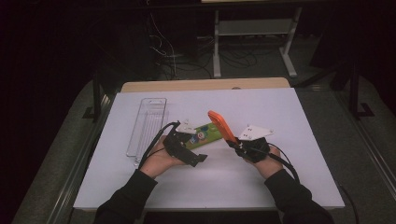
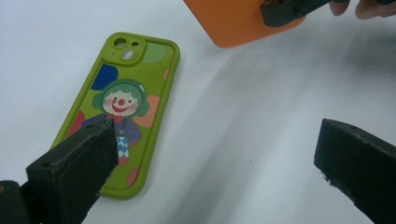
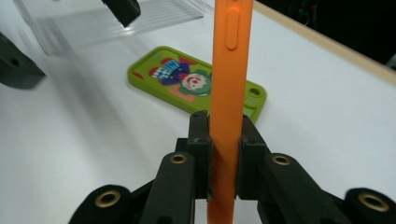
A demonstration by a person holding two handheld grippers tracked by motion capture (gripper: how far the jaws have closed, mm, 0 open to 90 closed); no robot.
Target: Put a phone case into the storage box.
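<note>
Right gripper: clamped on the thin edge of a slim orange silicone phone case, pads pressed against both faces near its lower end; held in the person's right hand at the near right of the table.
Orange case: lifted off the surface, standing edge-on between the jaws in the right gripper view, side-button ridge visible high on the edge; in the high view slanted up and to the left from the gripper, top end above the right end of the green case.
Left gripper: released, jaws spread wide with bare tabletop between them; held in the person's left hand at the near left of centre.
Green case: lime-green rubbery phone case printed with a clown face, lying flat, back side up, camera cut-out at the far end in the left gripper view; left jaw overlapping its near end in that view, contact impossible to tell.
Between the hands: green case, just beside the left gripper.
Far left: clear plastic rectangular tray, long side running near to far, apart from both cases.
Underneath: white table sheet over a wooden board.
</note>
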